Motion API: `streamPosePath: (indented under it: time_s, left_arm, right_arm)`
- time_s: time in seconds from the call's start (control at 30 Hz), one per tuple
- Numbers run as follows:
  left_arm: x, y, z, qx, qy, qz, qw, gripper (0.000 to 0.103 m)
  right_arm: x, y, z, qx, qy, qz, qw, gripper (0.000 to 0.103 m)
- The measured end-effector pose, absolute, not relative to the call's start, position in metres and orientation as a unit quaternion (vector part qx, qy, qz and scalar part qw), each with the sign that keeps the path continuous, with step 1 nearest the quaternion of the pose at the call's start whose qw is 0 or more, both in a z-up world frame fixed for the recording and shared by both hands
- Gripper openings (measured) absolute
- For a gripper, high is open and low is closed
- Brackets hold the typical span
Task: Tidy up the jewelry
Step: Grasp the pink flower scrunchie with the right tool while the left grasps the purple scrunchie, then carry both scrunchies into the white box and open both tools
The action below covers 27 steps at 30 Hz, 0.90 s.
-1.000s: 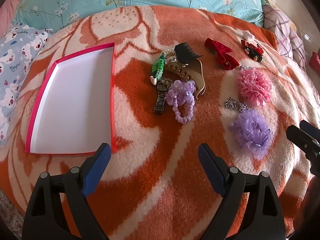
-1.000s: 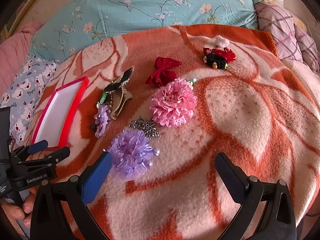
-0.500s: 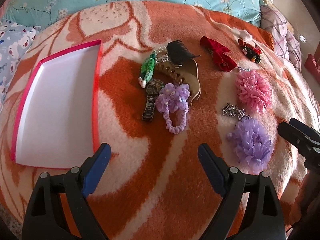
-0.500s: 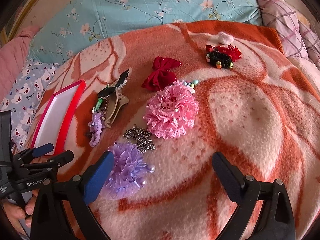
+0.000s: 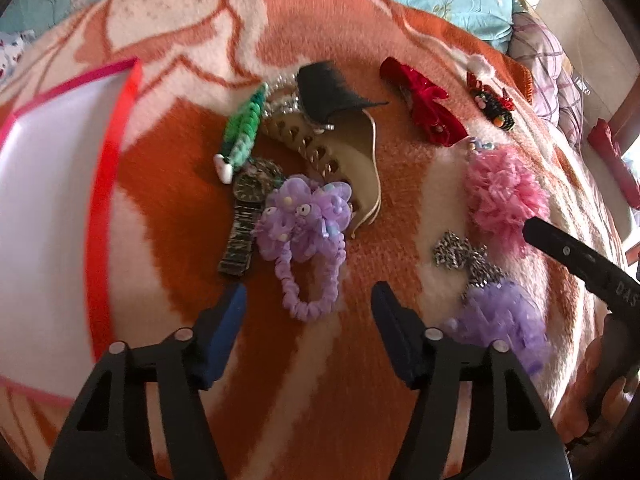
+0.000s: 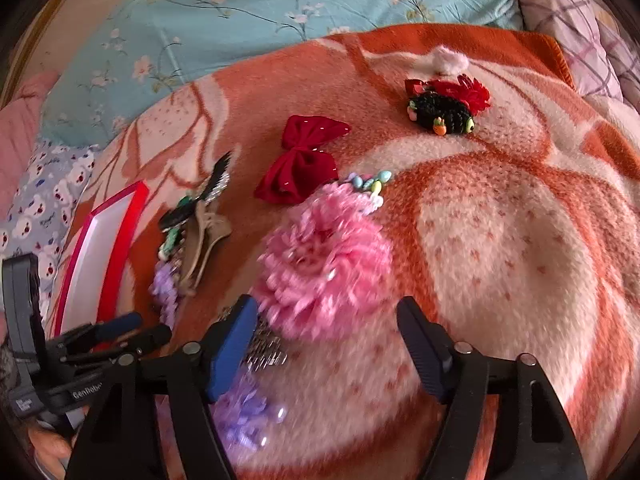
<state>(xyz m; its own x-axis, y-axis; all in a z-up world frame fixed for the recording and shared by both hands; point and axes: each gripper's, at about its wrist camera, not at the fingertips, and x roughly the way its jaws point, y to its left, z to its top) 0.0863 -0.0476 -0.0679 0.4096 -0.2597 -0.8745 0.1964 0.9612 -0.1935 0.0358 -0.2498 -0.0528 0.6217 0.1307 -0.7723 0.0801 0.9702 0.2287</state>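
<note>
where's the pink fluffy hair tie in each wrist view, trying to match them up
Left wrist: the pink fluffy hair tie lies at the right, beyond the silver chain.
Right wrist: it fills the centre, just ahead of the open right gripper.
Shared landmark: the red velvet bow, just beyond it.
</note>
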Motion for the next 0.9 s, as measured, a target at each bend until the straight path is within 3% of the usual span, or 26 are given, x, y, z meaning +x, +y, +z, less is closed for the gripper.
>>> streamPosePath:
  time_s: [0.1,0.13,0.2,0.23,0.4,0.9]
  left_arm:
    - [0.095,-0.052,-0.078,-0.038,0.538,-0.147,0.829,0.05]
    - [0.096,-0.052,-0.08,-0.045,0.54,-0.155,0.826,0.043]
    - [0.096,-0.052,-0.079,-0.048,0.534,-0.164,0.828,0.027]
    - [0.096,-0.052,-0.077,-0.047,0.531,-0.17,0.829,0.014]
    - [0.089,-0.051,-0.071,-0.043,0.521,-0.185,0.832,0.009]
    - [0.06,-0.007,-0.023,-0.07,0.475,-0.18,0.858,0.009]
  right_arm:
    - [0.046,-0.252,-0.059,0.129,0.443,0.015,0.887,0.057]
    - [0.048,-0.253,-0.061,0.131,0.445,0.017,0.886,0.054]
    - [0.051,-0.253,-0.065,0.137,0.45,0.025,0.882,0.032]
    - [0.051,-0.253,-0.066,0.141,0.452,0.03,0.88,0.027]
    - [0.045,-0.251,-0.061,0.147,0.442,0.039,0.884,0.016]
    - [0.028,-0.213,-0.021,0.152,0.402,0.105,0.897,0.015]
